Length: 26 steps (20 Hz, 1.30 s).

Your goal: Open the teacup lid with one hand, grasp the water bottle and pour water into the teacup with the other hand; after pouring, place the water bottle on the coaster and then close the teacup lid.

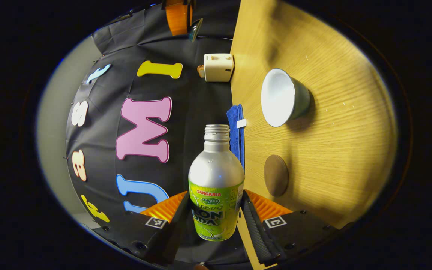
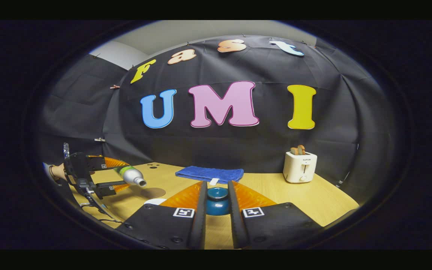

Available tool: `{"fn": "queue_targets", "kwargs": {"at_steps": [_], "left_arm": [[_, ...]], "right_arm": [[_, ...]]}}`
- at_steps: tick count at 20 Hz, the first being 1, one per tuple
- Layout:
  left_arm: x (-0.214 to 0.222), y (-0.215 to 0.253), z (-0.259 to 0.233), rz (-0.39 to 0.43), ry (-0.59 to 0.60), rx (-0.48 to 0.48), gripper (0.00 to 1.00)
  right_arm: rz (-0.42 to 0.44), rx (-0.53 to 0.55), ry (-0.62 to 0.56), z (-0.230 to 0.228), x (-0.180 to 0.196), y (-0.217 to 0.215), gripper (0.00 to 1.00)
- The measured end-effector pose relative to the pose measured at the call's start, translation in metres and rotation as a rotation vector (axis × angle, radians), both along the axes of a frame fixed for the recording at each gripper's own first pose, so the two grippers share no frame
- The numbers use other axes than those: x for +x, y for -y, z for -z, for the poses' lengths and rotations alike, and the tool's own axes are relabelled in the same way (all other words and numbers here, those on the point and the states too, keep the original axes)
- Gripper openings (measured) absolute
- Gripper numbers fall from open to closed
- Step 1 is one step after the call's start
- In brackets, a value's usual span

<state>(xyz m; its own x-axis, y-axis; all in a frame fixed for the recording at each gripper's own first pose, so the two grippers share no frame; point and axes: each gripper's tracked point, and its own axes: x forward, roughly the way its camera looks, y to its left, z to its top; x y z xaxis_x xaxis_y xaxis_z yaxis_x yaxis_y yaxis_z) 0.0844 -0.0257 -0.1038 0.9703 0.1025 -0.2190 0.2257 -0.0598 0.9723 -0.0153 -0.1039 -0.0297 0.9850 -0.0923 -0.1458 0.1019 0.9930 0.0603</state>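
Between left gripper (image 1: 216,213) fingers, water bottle (image 1: 215,180) lies horizontal, mouth toward teacup (image 1: 283,97).

Bare table (image 1: 336,123) lay open around cup (image 1: 284,96) and coaster (image 1: 276,175); towel (image 2: 209,174) and toaster (image 2: 300,166) blocked the far edge.

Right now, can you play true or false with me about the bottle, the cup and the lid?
1. The left gripper holds the water bottle. True.
2. The bottle has its cap on. False: its threaded neck is bare and open.
3. The teacup is uncovered. True: its pale inside shows.
4. The right gripper is empty. False: it is shut on the teacup lid.
5. The bottle stands on the coaster. False: the coaster is bare, and the bottle is held tipped on its side.
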Motion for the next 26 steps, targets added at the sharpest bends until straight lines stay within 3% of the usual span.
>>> {"fn": "queue_targets", "kwargs": {"at_steps": [11, 17, 18, 19, 20, 25, 26], "left_arm": [[0.017, 0.018, -0.015, 0.106, 0.008, 0.195, 0.8], [0.024, 0.023, -0.02, 0.136, -0.007, 0.278, 0.8], [0.024, 0.022, -0.022, 0.14, -0.006, 0.293, 0.8], [0.026, 0.021, -0.022, 0.141, -0.006, 0.308, 0.8], [0.026, 0.021, -0.025, 0.139, -0.008, 0.323, 0.8], [0.03, 0.022, -0.032, 0.15, -0.003, 0.394, 0.8], [0.03, 0.021, -0.034, 0.152, -0.006, 0.409, 0.8]], "right_arm": [[-0.005, -0.003, 0.02, -0.008, -0.003, -0.001, 0.31], [0.001, 0.002, 0.029, -0.012, -0.006, 0.004, 0.31], [0.003, 0.004, 0.031, -0.013, -0.006, 0.004, 0.27], [0.004, 0.005, 0.033, -0.013, -0.007, 0.005, 0.32], [0.003, 0.006, 0.034, -0.014, -0.008, 0.006, 0.27], [0.001, 0.009, 0.04, -0.017, -0.009, 0.006, 0.36], [0.0, 0.011, 0.041, -0.017, -0.01, 0.006, 0.32]]}}
